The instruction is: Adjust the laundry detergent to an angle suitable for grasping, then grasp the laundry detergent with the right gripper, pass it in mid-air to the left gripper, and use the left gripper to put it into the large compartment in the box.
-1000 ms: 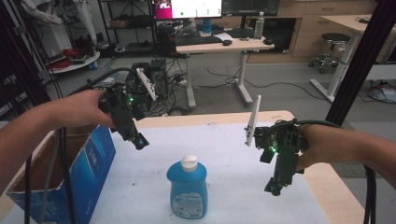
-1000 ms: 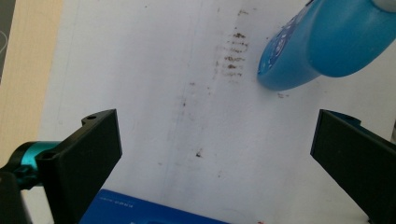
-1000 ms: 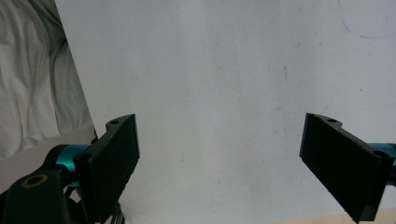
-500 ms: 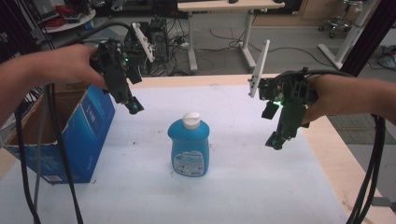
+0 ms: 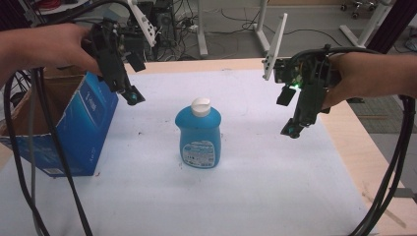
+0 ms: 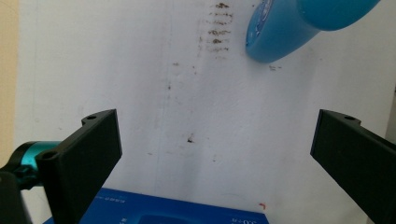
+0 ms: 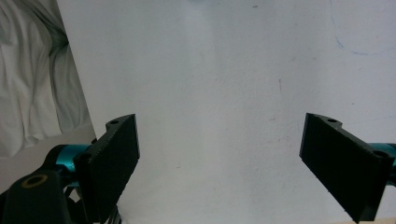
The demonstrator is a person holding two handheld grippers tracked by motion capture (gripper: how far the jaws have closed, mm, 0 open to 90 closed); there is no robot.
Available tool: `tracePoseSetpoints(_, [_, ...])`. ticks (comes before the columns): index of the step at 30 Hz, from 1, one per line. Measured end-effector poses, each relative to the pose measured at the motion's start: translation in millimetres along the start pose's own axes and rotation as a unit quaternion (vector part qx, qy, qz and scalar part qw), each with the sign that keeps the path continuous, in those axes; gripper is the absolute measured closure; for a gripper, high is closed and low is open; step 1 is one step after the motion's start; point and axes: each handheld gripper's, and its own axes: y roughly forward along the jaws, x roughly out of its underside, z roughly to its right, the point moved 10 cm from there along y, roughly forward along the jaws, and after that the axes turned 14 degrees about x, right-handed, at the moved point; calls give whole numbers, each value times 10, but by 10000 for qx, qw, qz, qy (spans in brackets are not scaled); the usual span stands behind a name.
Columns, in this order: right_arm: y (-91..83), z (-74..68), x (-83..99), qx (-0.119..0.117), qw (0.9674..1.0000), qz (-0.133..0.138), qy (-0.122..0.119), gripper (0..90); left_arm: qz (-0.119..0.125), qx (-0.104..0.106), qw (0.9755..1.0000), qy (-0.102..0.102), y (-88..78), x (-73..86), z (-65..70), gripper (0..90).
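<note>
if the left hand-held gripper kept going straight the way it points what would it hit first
Probably the white table cover: the left hand-held gripper points down at bare cover, jaws wide open. The bottle lies off to one side of that line, the blue box just beneath the jaws.

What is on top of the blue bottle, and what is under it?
The blue bottle stands upright, with a white cap on top. Under it lies the white table cover, which has small brown stains. The part of the cover directly under its base is hidden. Both grippers are apart from it.

One blue bottle [image 5: 198,134], one blue box [image 5: 83,129], two grippers: left gripper [image 5: 132,96], right gripper [image 5: 292,130].
</note>
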Motion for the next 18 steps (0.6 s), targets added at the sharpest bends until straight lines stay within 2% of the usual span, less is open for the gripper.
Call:
tracePoseSetpoints(8, [9,-1,-21,-20,10000,-35,-10,116,-16,-10,10000,-54,2,49,2,20])
tracePoseSetpoints(18, [4,14,-27,5,10000,44,-25,115,-13,-15,10000,-19,1,36,17,20])
